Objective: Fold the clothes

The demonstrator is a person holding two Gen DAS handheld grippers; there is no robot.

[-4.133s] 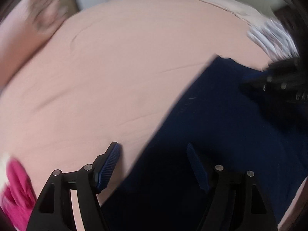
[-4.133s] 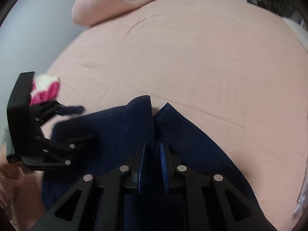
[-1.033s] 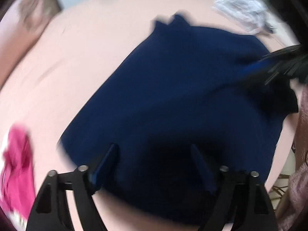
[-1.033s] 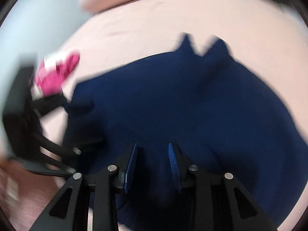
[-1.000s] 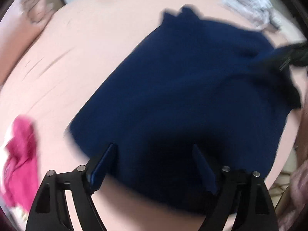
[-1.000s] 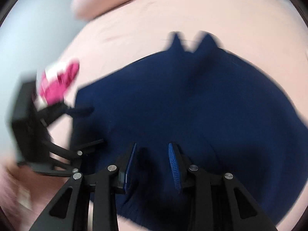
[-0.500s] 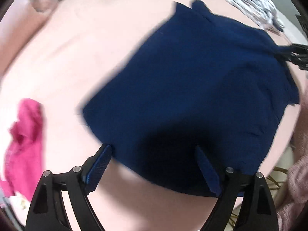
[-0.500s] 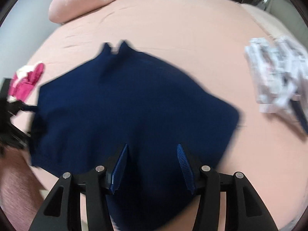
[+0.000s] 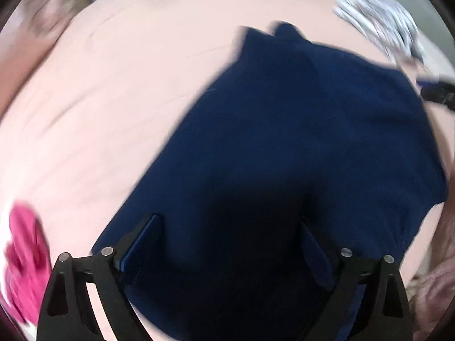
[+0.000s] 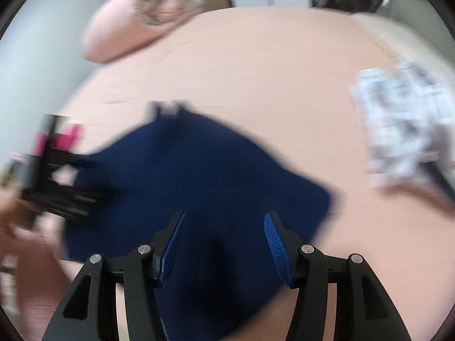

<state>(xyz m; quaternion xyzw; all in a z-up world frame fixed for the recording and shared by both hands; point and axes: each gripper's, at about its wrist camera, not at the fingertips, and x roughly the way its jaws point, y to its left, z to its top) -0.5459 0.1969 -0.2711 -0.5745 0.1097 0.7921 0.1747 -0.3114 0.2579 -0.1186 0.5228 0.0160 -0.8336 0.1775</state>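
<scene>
A dark navy garment lies spread flat on the pink bedsheet; two small points stick out at its far edge. My left gripper hovers over the garment's near left part, jaws wide and still opening, nothing pinched between them. In the right wrist view the same garment lies below my right gripper, whose jaws stand apart with no cloth pressed by the blue pads. The left gripper shows there at the left edge, blurred, with a hand behind it.
A crumpled magenta cloth lies at the near left of the bed. A white patterned garment sits to the right. A pink pillow lies at the bed's far end, with furniture beyond.
Both grippers have let their jaws widen and pulled back from the garment. The right gripper swung right, bringing the white patterned garment into view. The left gripper shifted sideways over the navy cloth.
</scene>
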